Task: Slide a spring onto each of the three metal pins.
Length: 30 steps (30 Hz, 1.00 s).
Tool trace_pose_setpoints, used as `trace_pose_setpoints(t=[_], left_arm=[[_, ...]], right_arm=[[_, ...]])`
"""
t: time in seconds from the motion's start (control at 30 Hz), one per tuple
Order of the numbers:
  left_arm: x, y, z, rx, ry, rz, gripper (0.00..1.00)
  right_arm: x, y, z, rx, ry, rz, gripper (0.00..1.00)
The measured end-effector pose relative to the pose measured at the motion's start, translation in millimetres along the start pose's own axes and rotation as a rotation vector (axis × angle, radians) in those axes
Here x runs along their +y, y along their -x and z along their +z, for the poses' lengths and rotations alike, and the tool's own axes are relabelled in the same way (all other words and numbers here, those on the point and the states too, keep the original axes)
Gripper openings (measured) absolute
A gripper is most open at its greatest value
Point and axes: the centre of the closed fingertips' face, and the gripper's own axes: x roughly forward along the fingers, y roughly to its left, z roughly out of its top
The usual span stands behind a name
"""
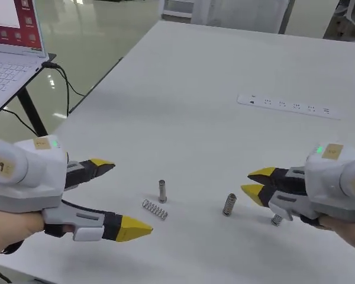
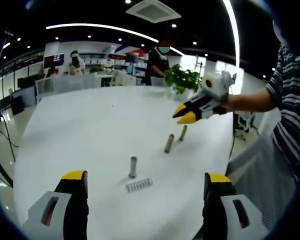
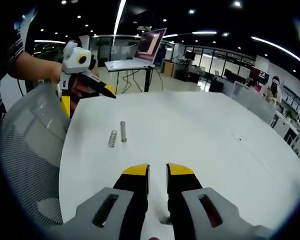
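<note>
The left tongs [image 1: 119, 195] are held wide open and empty above the near edge of the white table [image 1: 183, 89]. Their yellow tips are pointed toward a loose spring [image 1: 154, 209], which is seen lying flat just beside a bare pin [image 1: 162, 191]. The pin stands upright with nothing on it. In the left gripper view, spring and pin are framed between the spread jaws, near but not touched.

The right tongs [image 1: 257, 182] are held at the right, well apart from the left pair. They are narrowed to a slim gap, with nothing gripped. Between them and the bare pin, a second pin [image 1: 229, 205] is shown already wrapped in its coil. A third pin [image 1: 277, 219] is partly hidden beneath the right tongs. Coils appear to be on it, though that cannot be told for certain.

Two of the three pins are therefore judged done. One step is judged left: the loose spring is to be picked up and slid over the bare pin.

A power strip [image 1: 290, 106] lies farther back, and a laptop [image 1: 6, 65] is seen at the far left.
</note>
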Motion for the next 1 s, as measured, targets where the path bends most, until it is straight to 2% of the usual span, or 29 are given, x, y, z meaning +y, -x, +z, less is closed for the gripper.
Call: trace_pose_setpoints(t=[0.13, 0.23, 0.4, 0.53, 0.73, 0.9, 1.0], left_arm=[[-2.0, -1.6, 2.1, -0.004, -0.001, -0.004, 0.94], [-3.1, -2.5, 2.5, 0.001, -0.008, -0.009, 0.94], [-2.9, -1.7, 4.6, 0.000, -0.011, -0.008, 0.94], [-3.6, -1.6, 4.7, 0.002, -0.014, -0.008, 0.94], [-4.1, -1.3, 5.9, 0.001, -0.015, -0.008, 0.94], [-3.3, 0.1, 5.2, 0.005, -0.016, -0.007, 0.93], [-3.5, 0.8, 4.9, 0.005, -0.014, -0.007, 0.93]], right_arm=[[-12.2, 12.2, 4.9, -0.025, -0.036, -0.038, 0.11], [-20.2, 21.2, 4.5, -0.018, -0.003, -0.071, 0.10], [-30.5, 34.0, 10.3, -0.018, 0.023, -0.086, 0.11], [-36.8, 42.1, 26.6, -0.039, 0.059, -0.097, 0.11], [-30.2, 45.7, 52.0, -0.066, 0.144, -0.076, 0.12], [-18.0, 42.3, 62.1, -0.078, 0.176, -0.048, 0.12], [-13.3, 39.4, 62.6, -0.078, 0.180, -0.037, 0.12]])
